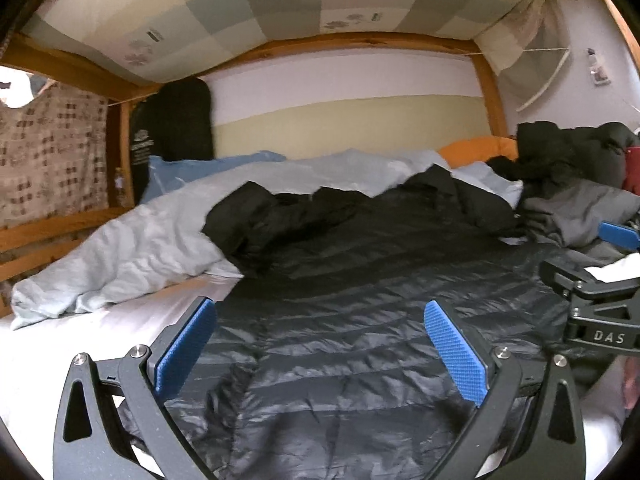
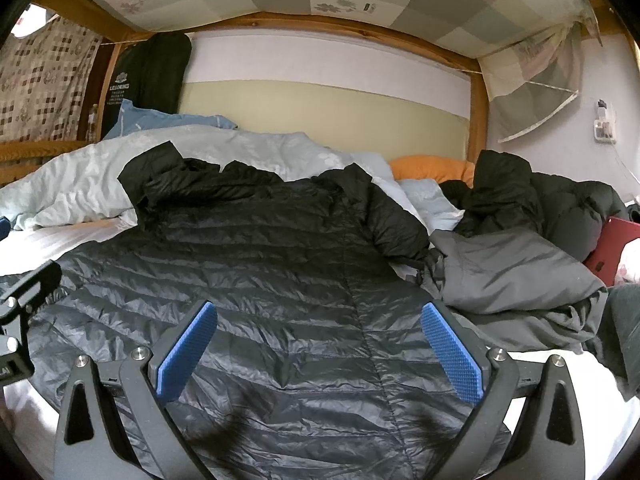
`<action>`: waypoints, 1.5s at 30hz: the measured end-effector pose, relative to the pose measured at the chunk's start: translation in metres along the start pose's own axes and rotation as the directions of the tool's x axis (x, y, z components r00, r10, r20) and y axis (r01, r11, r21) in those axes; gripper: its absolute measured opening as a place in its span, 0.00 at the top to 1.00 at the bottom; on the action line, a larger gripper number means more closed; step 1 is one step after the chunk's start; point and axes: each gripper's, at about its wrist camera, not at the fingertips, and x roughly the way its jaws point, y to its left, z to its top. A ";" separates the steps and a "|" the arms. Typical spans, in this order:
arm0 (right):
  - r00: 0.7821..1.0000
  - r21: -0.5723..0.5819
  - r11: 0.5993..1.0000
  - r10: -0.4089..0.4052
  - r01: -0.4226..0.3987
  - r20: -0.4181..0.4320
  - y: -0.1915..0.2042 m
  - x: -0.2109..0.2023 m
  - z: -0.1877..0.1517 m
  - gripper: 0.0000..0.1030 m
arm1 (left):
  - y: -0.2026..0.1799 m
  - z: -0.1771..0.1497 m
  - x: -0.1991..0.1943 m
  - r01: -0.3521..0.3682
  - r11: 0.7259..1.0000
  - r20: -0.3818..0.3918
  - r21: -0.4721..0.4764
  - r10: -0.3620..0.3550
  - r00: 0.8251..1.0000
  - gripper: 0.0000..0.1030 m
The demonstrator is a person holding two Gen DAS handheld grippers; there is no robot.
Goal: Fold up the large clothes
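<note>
Between both pairs of tongs, left tongs and right tongs, spread wide and gripping nothing, low over the near hem of the black quilted jacket lying flat on the bed. Best to settle each onto a near corner of the hem, pinching only the jacket's slippery shell and not the white sheet beneath, then lift evenly so the quilting does not slide askew. Worth minding farther out: rumpled sleeve against the pale blue duvet, grey garment crowding the right side, probably needing clearance before folding.
</note>
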 end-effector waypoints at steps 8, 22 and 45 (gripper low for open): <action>0.997 0.061 0.996 -0.068 0.065 0.047 -0.009 -0.013 -0.003 0.00 | 0.019 -0.001 0.004 0.071 0.993 -0.020 -0.099 -0.073 0.997 0.00; 0.992 0.184 0.976 -0.122 0.114 0.031 -0.037 -0.080 0.034 0.00 | 0.001 0.044 -0.070 0.109 0.994 0.084 -0.014 -0.108 0.991 0.00; 0.996 0.153 0.984 0.087 -0.087 0.007 -0.050 -0.160 0.066 0.00 | 0.014 0.081 -0.143 0.007 0.998 0.097 -0.054 -0.002 0.995 0.00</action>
